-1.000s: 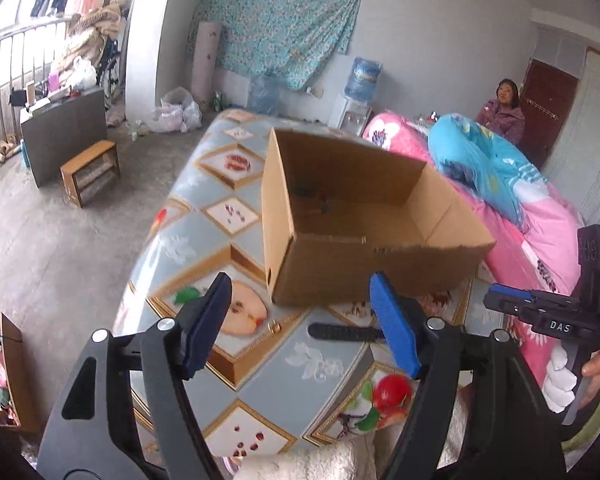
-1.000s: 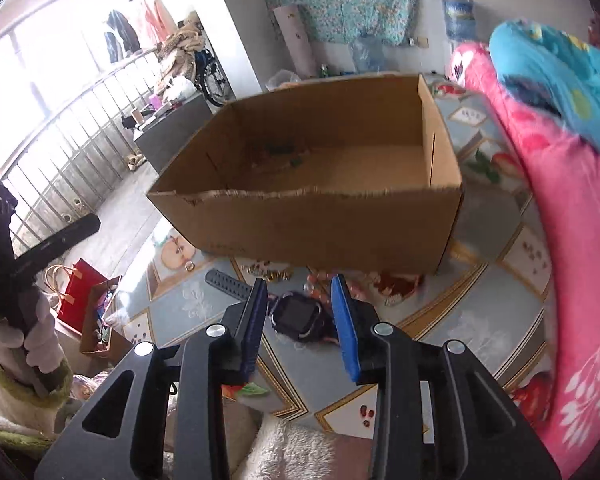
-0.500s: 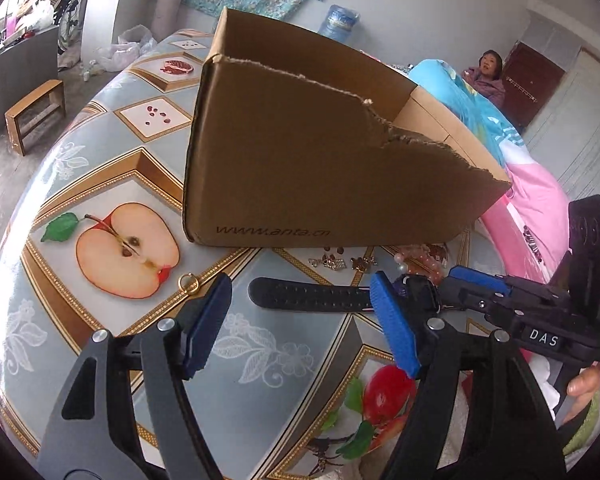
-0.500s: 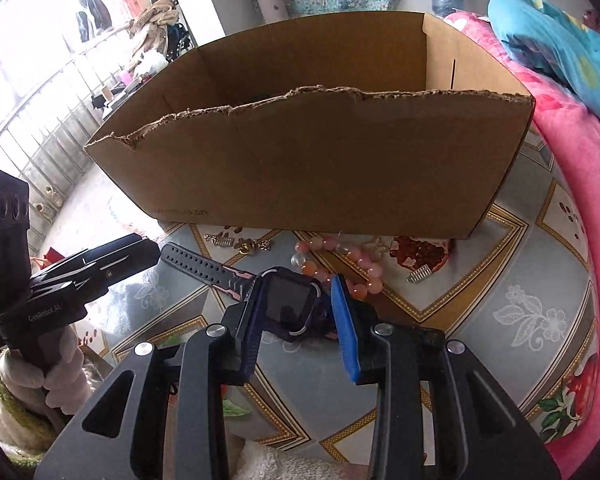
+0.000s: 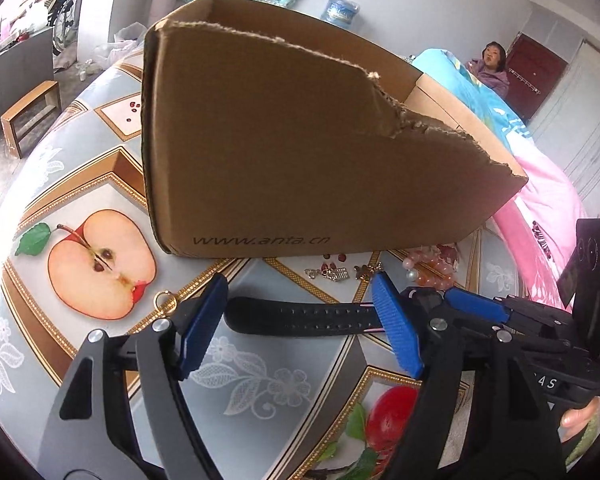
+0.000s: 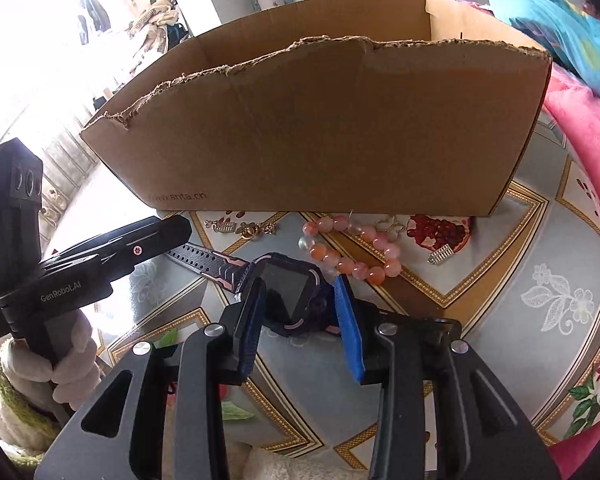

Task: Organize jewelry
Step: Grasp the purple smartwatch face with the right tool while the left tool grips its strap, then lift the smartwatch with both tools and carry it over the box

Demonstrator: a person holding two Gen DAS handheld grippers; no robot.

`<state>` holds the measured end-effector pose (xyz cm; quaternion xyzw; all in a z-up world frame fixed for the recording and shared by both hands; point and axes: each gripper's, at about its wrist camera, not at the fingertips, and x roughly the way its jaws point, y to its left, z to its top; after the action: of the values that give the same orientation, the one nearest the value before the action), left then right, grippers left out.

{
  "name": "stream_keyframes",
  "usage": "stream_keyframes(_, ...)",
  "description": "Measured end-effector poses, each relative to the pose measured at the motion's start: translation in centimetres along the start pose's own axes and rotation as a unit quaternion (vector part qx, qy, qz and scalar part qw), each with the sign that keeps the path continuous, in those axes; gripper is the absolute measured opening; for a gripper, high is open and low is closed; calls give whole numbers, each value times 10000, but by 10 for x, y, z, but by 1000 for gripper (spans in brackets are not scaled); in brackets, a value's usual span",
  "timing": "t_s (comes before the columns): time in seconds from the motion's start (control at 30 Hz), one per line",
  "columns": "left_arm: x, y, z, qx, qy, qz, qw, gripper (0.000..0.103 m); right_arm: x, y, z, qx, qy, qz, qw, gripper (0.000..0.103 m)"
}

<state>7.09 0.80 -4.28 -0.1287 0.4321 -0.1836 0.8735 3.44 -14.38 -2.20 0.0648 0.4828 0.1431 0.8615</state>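
Note:
A dark smartwatch with a pink-trimmed black strap lies on the table in front of an open cardboard box. My right gripper is open with its blue pads either side of the watch face. My left gripper is open over the strap's end. A pink bead bracelet, small silver and gold charms and a gold ring lie by the box's near wall.
The table carries a fruit-print cloth. A pink and blue quilt lies to the right. A person sits far back right, and a wooden stool stands on the floor at left.
Both grippers have come down and closer to the table and box. My right gripper's pads now straddle the watch face, slightly wider apart; the left has closed in on the strap.

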Motion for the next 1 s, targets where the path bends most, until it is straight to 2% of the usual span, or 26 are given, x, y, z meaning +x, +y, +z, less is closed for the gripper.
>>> stream_keyframes(0.13, -2, 4, -4, -317, 84, -477, 9983, 70, 0, 1, -1, 26, -17, 24, 10000, 36)
stream_keyframes(0.3, -5, 5, -9, -673, 127, -625, 9957, 70, 0, 1, -2, -23, -35, 31, 10000, 36)
stream_keyframes(0.47, -11, -1, -9, -680, -82, -486, 9965, 65, -1, 3, -6, -135, -70, 23, 9999, 36)
stream_keyframes(0.6, -13, -2, -8, -634, -120, -355, 9973, 48, -3, 4, -10, -205, -97, -4, 9997, 36)
stream_keyframes(0.7, -15, -4, -8, -536, -165, -302, 9980, 43, -4, 3, -11, -219, -128, -5, 9997, 36)
stream_keyframes(0.9, -23, -21, -12, -17, -272, -61, 9996, 27, -5, 6, -17, -271, -187, -18, 9995, 36)
stream_keyframes(1.0, -25, -32, -16, 349, -331, 232, 9986, 25, -5, 8, -18, -271, -180, -10, 9995, 36)
